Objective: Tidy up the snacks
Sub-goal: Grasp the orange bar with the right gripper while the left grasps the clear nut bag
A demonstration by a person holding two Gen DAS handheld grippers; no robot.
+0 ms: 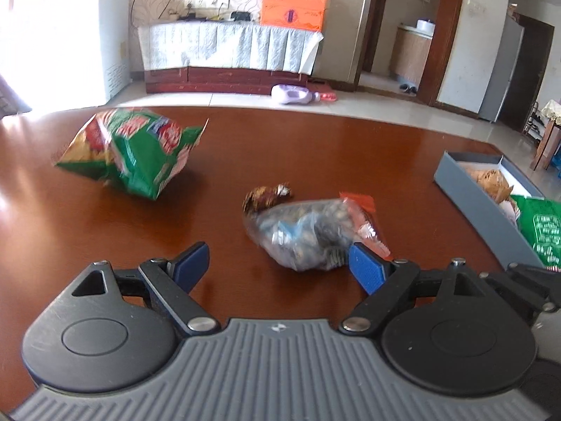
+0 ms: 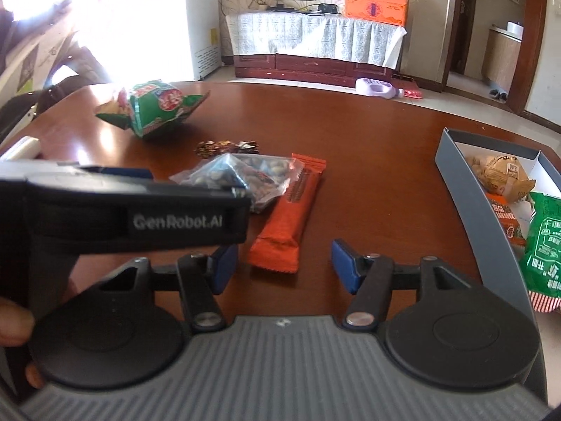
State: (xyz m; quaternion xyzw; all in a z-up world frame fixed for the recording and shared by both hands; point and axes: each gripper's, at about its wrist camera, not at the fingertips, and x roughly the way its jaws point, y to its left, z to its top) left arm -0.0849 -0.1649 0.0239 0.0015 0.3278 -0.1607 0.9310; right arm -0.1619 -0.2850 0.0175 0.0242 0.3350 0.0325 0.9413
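Observation:
A clear bag of nuts (image 1: 301, 235) (image 2: 242, 175) lies mid-table, with a small dark candy (image 1: 268, 194) (image 2: 228, 147) behind it and an orange snack bar (image 2: 291, 214) to its right. A green chip bag (image 1: 136, 147) (image 2: 154, 108) lies at the far left. A grey box (image 1: 480, 207) (image 2: 466, 189) at the right holds several snacks. My left gripper (image 1: 277, 266) is open, its right pad next to the nut bag. My right gripper (image 2: 284, 263) is open just short of the orange bar's near end. The left gripper's body (image 2: 133, 210) shows in the right wrist view.
The brown table (image 1: 315, 147) ends at a curved far edge. Beyond it are a tiled floor with a purple bottle (image 1: 298, 94), a cloth-covered cabinet (image 1: 228, 49) with an orange box (image 1: 294, 1), and a white freezer (image 2: 196, 24).

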